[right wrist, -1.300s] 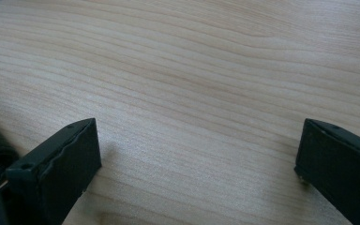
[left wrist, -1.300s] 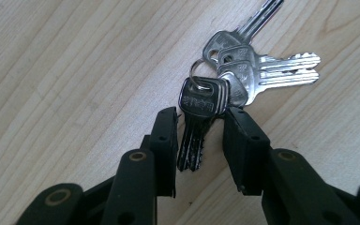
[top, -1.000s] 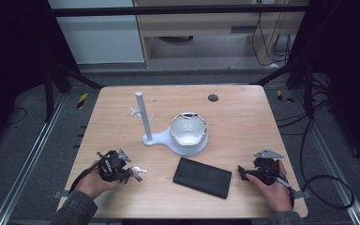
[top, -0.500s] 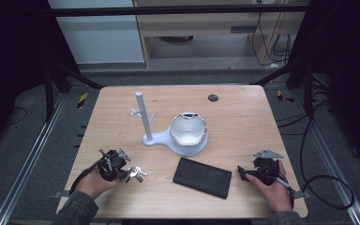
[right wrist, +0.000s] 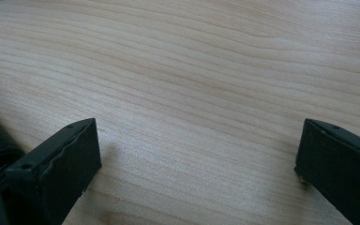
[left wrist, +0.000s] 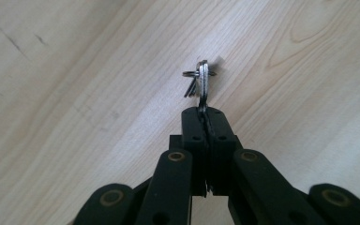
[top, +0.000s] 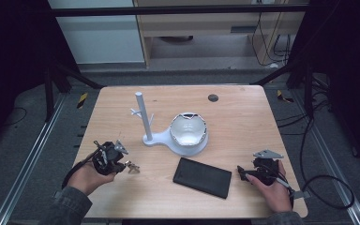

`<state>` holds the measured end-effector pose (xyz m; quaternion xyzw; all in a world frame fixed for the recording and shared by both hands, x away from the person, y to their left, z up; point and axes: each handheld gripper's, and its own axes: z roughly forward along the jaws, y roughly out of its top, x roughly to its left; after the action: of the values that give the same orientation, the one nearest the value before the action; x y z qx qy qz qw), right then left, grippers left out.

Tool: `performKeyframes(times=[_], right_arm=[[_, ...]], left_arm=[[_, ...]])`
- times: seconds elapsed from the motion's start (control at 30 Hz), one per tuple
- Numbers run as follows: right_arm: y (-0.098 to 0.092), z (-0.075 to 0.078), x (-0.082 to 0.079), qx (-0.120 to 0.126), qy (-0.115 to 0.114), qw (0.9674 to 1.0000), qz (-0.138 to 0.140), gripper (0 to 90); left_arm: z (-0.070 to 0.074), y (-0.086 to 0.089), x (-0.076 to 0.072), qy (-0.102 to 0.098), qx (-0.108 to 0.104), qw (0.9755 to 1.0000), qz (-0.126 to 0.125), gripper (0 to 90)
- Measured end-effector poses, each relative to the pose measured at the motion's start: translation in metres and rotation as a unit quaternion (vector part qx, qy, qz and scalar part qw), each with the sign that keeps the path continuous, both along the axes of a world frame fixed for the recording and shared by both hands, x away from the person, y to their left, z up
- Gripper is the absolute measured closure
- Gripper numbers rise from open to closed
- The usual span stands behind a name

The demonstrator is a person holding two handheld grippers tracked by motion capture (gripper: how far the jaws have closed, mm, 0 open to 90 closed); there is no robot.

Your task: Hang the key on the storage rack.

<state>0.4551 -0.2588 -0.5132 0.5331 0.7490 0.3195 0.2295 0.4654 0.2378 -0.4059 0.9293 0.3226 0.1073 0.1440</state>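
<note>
The left gripper point(top: 122, 161) has closed its jaws on the keys point(left wrist: 199, 84) and lifted them off the table point(top: 243, 117) — they hang at its tip, clamped. The right gripper point(right wrist: 197, 154) rests wide open. Pick-up looks done; next, probably, carry the ring to the stand point(top: 143, 117) — hooking a peg needs careful aim.

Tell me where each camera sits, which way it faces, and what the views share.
High view: above the person's side, looking forward and down on the table; both hands show, with left gripper and right gripper.
Left gripper view: rides that gripper, looking along its shut jaws at the keys pinched between them.
Right gripper view: rides the right gripper, looking along its open jaws at bare wood.
Shared: the keys appear in the high and left gripper views; all show the tabletop.
</note>
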Motion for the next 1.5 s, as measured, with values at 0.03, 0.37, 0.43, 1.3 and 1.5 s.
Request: performKeyframes(times=[0.03,0.37,0.43,1.3,1.5], right_arm=[[0.0,0.0,0.0,0.0,0.0,1.0,0.0,0.3],[0.0,0.0,0.0,0.002,0.001,1.0,0.0,0.3],[0.0,0.0,0.0,0.002,0.001,1.0,0.0,0.3],[0.003,0.0,0.012,-0.002,-0.001,1.0,-0.001,0.5],[0.003,0.0,0.011,-0.001,-0.001,1.0,-0.004,0.5]], left_arm=[[0.012,-0.003,0.001,-0.002,0.003,1.0,-0.003,88.1],[0.07,-0.011,0.011,-0.025,-0.003,0.9996,-0.013,88.1],[0.087,-0.014,0.013,-0.037,0.003,0.9992,-0.013,88.1],[0.14,-0.012,0.028,-0.061,-0.003,0.9981,0.0,88.1],[0.152,-0.015,0.033,-0.064,0.001,0.9979,0.006,88.1]])
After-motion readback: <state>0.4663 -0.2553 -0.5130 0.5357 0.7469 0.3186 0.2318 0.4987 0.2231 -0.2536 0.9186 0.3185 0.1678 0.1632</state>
